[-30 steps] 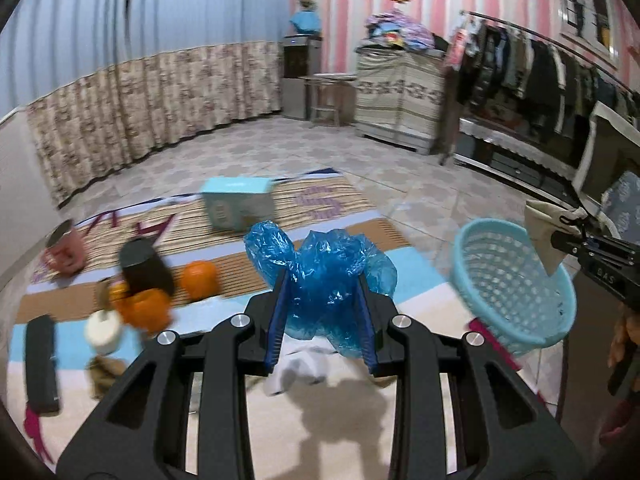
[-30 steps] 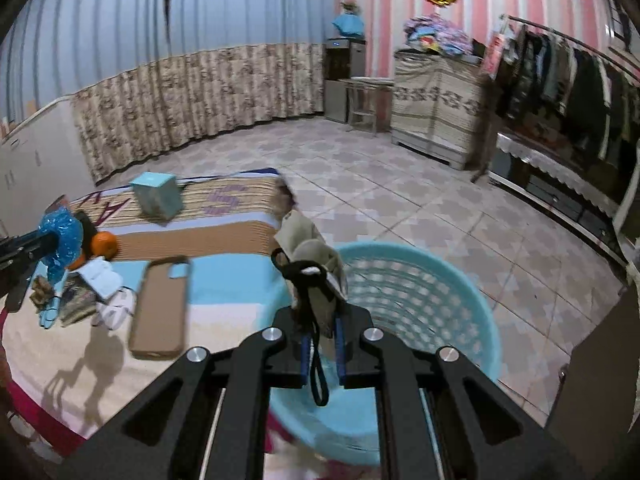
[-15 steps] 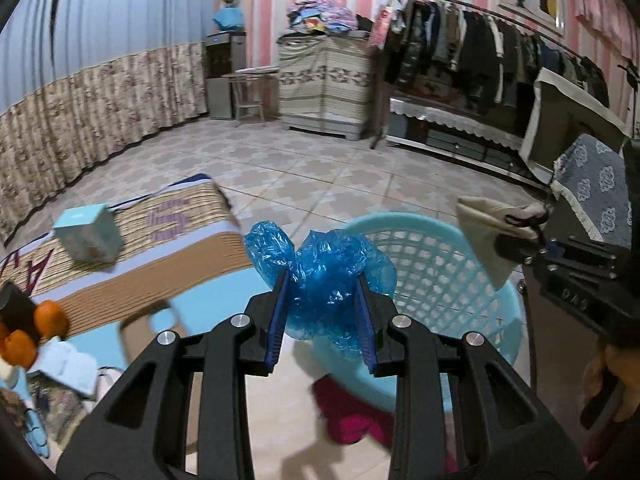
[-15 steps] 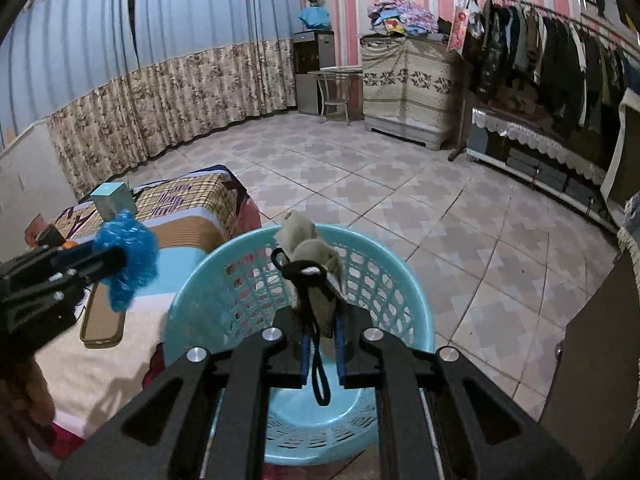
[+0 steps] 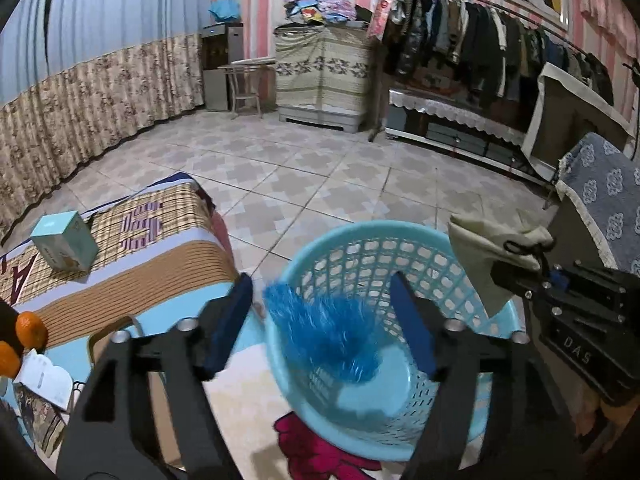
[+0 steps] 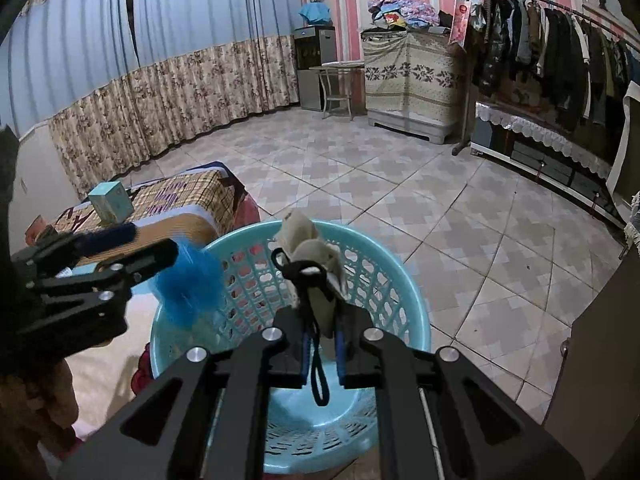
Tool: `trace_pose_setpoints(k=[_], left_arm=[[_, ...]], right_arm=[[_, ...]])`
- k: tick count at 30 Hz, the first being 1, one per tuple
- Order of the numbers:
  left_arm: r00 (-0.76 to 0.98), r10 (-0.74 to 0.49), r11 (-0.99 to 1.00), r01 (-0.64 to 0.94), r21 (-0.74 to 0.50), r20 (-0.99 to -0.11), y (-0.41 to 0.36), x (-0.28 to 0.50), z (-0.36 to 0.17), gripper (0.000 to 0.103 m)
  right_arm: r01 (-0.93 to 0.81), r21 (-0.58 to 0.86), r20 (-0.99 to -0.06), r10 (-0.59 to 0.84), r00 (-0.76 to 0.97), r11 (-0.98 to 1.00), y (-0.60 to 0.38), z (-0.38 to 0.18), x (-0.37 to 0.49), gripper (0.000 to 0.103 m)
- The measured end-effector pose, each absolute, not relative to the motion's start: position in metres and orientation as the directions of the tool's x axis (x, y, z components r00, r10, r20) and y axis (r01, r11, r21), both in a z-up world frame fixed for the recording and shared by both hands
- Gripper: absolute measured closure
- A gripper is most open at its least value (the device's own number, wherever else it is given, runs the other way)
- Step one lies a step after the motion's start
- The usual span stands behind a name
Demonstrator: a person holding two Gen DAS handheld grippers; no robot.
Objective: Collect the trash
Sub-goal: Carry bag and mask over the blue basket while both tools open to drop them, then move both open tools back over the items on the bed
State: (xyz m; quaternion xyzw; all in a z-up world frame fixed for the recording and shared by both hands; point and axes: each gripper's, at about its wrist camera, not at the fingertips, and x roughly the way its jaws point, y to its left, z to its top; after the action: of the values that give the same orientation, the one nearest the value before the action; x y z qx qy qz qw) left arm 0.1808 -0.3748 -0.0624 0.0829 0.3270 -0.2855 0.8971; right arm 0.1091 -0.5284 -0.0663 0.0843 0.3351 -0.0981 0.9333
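Note:
My left gripper (image 5: 324, 316) is open above the light blue plastic basket (image 5: 400, 240). A crumpled blue plastic bag (image 5: 328, 334), blurred by motion, is between and below the open fingers, falling into the basket; it also shows in the right wrist view (image 6: 188, 284). My right gripper (image 6: 320, 344) is shut on a beige face mask with a black strap (image 6: 316, 260), held over the basket (image 6: 384, 280). The mask and right gripper show at the right of the left wrist view (image 5: 492, 252).
A striped mat (image 5: 132, 256) on the left carries a teal box (image 5: 64, 246), oranges (image 5: 28, 328), a phone and papers. Tiled floor (image 6: 440, 200) lies beyond the basket. A clothes rack (image 6: 552, 40) and cabinets stand at the back.
My left gripper has opened and let go of the blue bag, which now drops into the basket. My right gripper holds the mask, now a little further over the basket.

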Motion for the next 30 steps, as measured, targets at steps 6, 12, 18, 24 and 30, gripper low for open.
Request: trace_pose_setpoints(k=[6, 12, 18, 24, 30], left_arm=[[0.688, -0.387, 0.862, 0.507, 0.025, -0.614, -0.358, 0.177, -0.055, 0.019], [0.729, -0.35, 0.879, 0.472, 0.062, -0.587, -0.341, 0.172, -0.046, 0.013], [0.743, -0.332, 0.895, 0.442, 0.054, -0.581, -0.32, 0.174, -0.04, 0.01], [0.767, -0.313, 0.903, 0.424, 0.076, -0.561, -0.306, 0.172, -0.036, 0.008], [0.774, -0.312, 0.911, 0.408, 0.058, -0.552, -0.292, 0.171, -0.032, 0.007]], right_arm=[[0.239, 0.112, -0.651, -0.11, 0.751, 0.965, -0.526, -0.072, 0.113, 0.093], [0.233, 0.131, -0.661, -0.091, 0.745, 0.964, -0.52, -0.076, 0.124, 0.09], [0.23, 0.108, -0.676, -0.098, 0.73, 0.967, -0.506, -0.08, 0.14, 0.09], [0.253, 0.092, -0.692, -0.121, 0.712, 0.963, -0.503, -0.085, 0.15, 0.038], [0.281, 0.071, -0.695, -0.155, 0.702, 0.957, -0.501, -0.083, 0.149, 0.014]])
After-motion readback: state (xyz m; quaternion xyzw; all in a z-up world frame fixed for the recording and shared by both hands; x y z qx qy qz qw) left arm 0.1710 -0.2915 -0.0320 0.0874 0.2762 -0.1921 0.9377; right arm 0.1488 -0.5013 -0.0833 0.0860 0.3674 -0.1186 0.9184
